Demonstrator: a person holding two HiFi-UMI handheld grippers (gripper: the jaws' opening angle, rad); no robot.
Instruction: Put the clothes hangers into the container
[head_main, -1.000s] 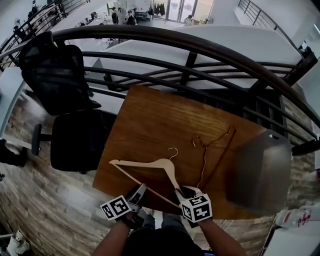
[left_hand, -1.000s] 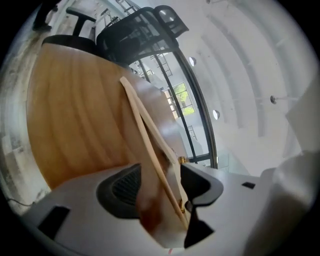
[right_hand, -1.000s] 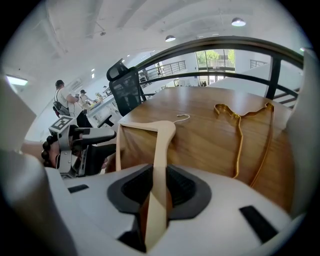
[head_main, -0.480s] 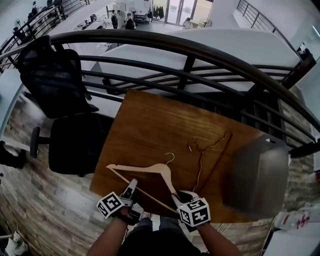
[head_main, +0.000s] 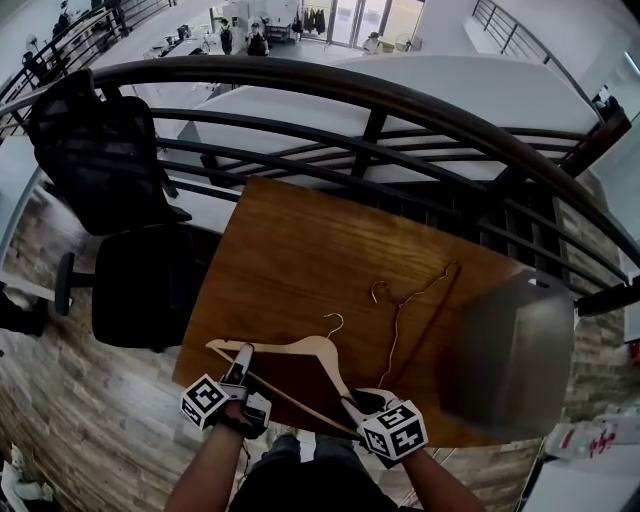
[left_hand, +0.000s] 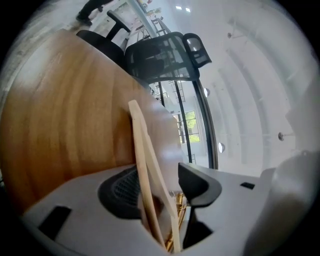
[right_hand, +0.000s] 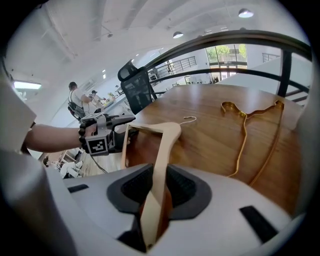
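Wooden hanger (head_main: 300, 349) at tabletop's (head_main: 300, 250) near edge. Your right gripper's (head_main: 360, 401) jaws clamp its arm. Your left gripper (head_main: 242, 354) has shifted to its left tip, jaws just reopening, loose around it. Two-handed lift probably not ready.

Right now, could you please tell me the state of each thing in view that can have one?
Left tongs: open, jaws just been opening, one end of the wooden hanger between them.
Right tongs: shut on the wooden hanger's other end.
Wooden hanger: not yet in the container.
Wire hanger: lying flat on the table, untouched.
Container: at the table's right end, no hanger visible inside.
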